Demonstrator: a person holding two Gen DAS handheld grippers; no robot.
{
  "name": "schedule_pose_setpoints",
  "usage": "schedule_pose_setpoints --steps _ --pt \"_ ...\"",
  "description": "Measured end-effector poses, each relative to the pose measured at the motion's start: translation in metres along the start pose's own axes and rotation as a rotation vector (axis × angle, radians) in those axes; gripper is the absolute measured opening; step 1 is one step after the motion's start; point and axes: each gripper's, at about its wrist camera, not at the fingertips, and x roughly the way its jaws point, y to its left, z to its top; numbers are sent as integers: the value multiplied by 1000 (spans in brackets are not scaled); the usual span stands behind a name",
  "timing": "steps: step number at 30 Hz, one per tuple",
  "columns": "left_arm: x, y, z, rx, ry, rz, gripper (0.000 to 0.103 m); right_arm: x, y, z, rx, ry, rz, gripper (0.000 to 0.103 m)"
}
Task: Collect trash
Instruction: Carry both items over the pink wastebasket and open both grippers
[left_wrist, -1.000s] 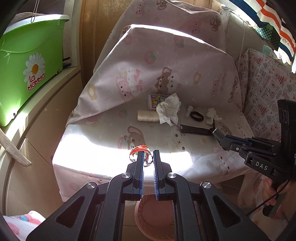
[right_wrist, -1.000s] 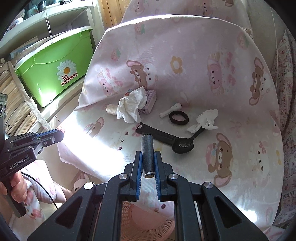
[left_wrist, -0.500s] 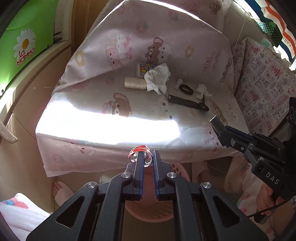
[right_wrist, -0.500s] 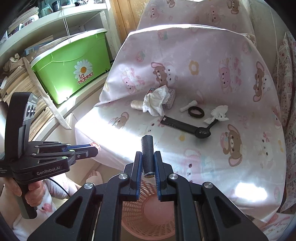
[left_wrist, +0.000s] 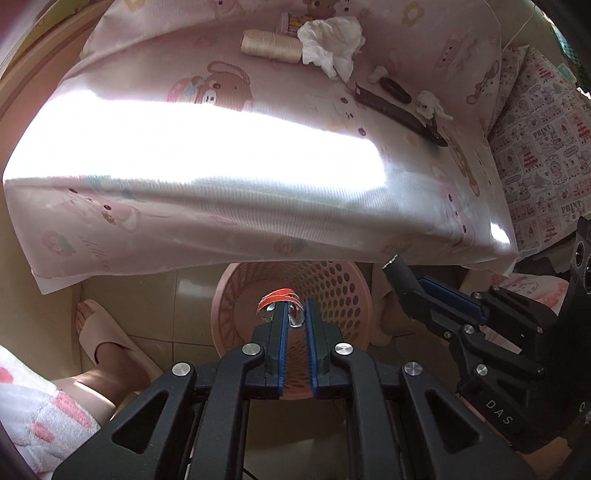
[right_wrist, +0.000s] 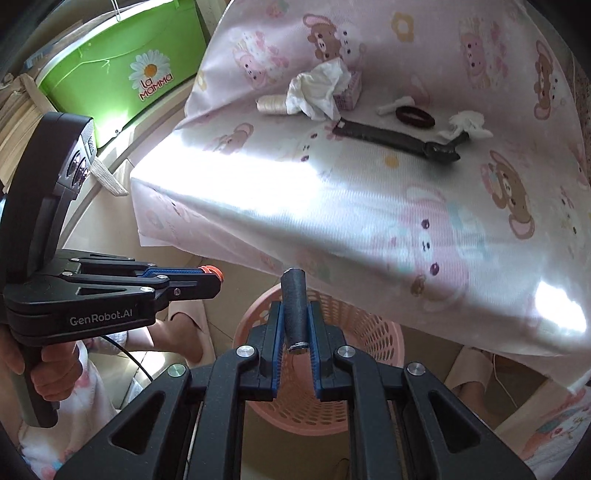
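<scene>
My left gripper (left_wrist: 294, 316) is shut on a small orange and clear wrapper (left_wrist: 279, 296), held above the mouth of a pink perforated basket (left_wrist: 343, 284) on the floor. My right gripper (right_wrist: 294, 321) is shut on a dark grey cylinder (right_wrist: 294, 306), also above the pink basket (right_wrist: 373, 332). In the left wrist view the right gripper (left_wrist: 400, 273) comes in from the right with the dark cylinder (left_wrist: 398, 272). In the right wrist view the left gripper (right_wrist: 212, 275) shows at the left with the wrapper (right_wrist: 210, 271). On the pink cloth lie a crumpled tissue (right_wrist: 317, 88) and a small white wad (right_wrist: 467, 122).
The pink bear-print cloth (right_wrist: 424, 206) hangs over the surface's front edge just behind the basket. On it lie a thread spool (right_wrist: 271, 103), a black tool (right_wrist: 395, 138), a black ring (right_wrist: 415, 115) and a small box (right_wrist: 351, 92). A green bin (right_wrist: 122, 74) stands left. A slippered foot (left_wrist: 107, 339) is beside the basket.
Both grippers have dropped from over the cloth to below its front edge and tilted down, and now hang over the pink basket. Each still holds its item.
</scene>
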Motion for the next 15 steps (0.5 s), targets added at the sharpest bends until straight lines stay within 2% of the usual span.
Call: schedule_pose_setpoints --steps 6,15 --pt "31 0 -3 -20 86 29 9 34 -8 -14 44 115 -16 14" --pt "78 3 -9 -22 204 93 10 79 -18 -34 50 233 -85 14"
